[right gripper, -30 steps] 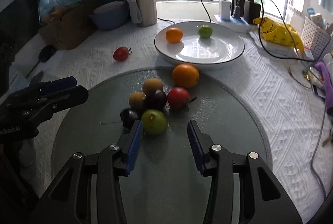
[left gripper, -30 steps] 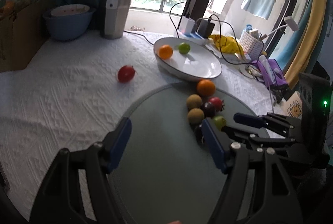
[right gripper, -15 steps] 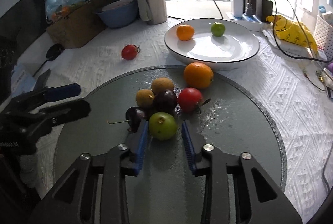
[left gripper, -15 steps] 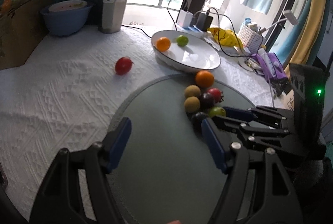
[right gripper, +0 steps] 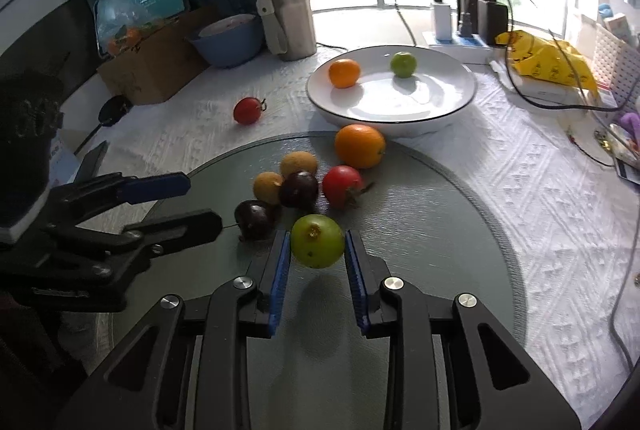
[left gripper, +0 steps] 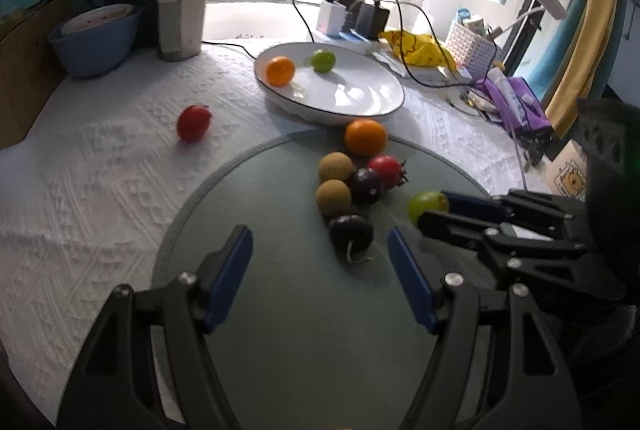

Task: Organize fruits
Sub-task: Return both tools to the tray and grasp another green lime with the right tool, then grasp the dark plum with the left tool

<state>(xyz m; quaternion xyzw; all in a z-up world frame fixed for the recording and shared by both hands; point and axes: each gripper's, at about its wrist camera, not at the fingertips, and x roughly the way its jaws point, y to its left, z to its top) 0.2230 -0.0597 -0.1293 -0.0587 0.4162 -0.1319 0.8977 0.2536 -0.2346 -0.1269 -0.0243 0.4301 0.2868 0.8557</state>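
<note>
My right gripper (right gripper: 317,250) is shut on a green fruit (right gripper: 317,245), held just above the round grey mat (right gripper: 420,250); the same green fruit (left gripper: 426,205) shows in the left wrist view. My left gripper (left gripper: 320,258) stands open over the mat, with a dark cherry (left gripper: 351,233) just ahead of its fingers. On the mat lie two brown fruits (right gripper: 298,164), a dark plum (right gripper: 299,188), a red tomato (right gripper: 343,186) and an orange (right gripper: 359,145). The white plate (right gripper: 440,110) behind holds a small orange (right gripper: 344,72) and a green lime (right gripper: 403,64). A lone red tomato (right gripper: 248,110) rests on the white cloth.
A steel tumbler (right gripper: 286,14), a blue bowl (right gripper: 228,40) and a cardboard box (right gripper: 156,66) stand at the back left. Chargers with cables (right gripper: 460,18), a yellow bag (right gripper: 548,60) and a white basket (right gripper: 618,54) crowd the back right.
My right gripper's jaws closed on the green fruit and lifted it slightly off the mat. The left gripper drifted toward the fruit cluster, bringing the dark cherry between and ahead of its fingers.
</note>
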